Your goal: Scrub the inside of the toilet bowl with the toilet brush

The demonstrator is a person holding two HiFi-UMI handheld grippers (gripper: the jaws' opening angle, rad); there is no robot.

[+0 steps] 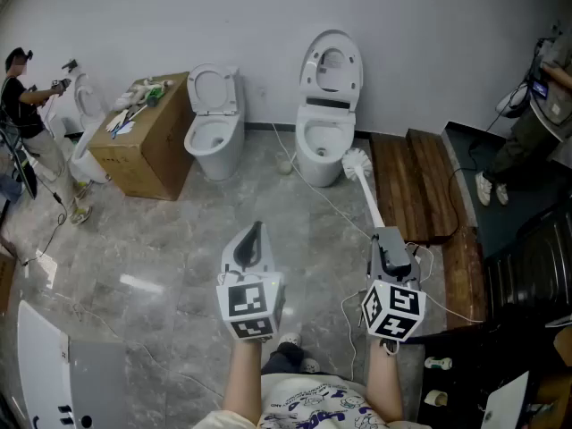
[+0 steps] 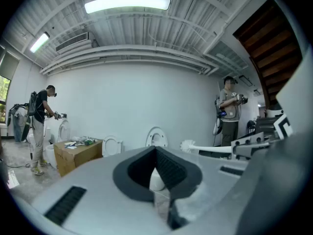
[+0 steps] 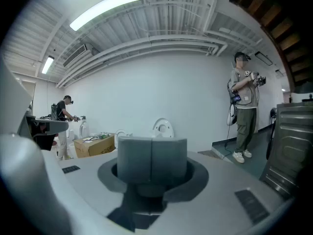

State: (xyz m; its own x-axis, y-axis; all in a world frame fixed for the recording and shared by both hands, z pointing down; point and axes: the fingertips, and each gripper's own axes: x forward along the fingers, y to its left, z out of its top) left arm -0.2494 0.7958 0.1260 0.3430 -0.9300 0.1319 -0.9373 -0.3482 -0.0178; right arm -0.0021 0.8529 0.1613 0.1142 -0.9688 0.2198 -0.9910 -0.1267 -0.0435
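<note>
Head view: right gripper (image 1: 386,239), fingers clamped on the handle of the toilet brush (image 1: 357,163). Bristle head hung at 1 o'clock, just beside the open toilet bowl (image 1: 323,137), not in it. Count: toilets (image 1: 214,137) three, brushes one.

Left gripper view: left gripper (image 2: 155,151), fingers tip to tip, empty.

Right gripper view: fingers pressed together, brush unseen here.

Step judged: approach. Next move calls for lifting the head over the rim and lowering it inside.

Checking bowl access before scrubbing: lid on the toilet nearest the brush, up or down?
Up. The lid stands raised against the wall, and the toilet bowl shows open below it.
</note>
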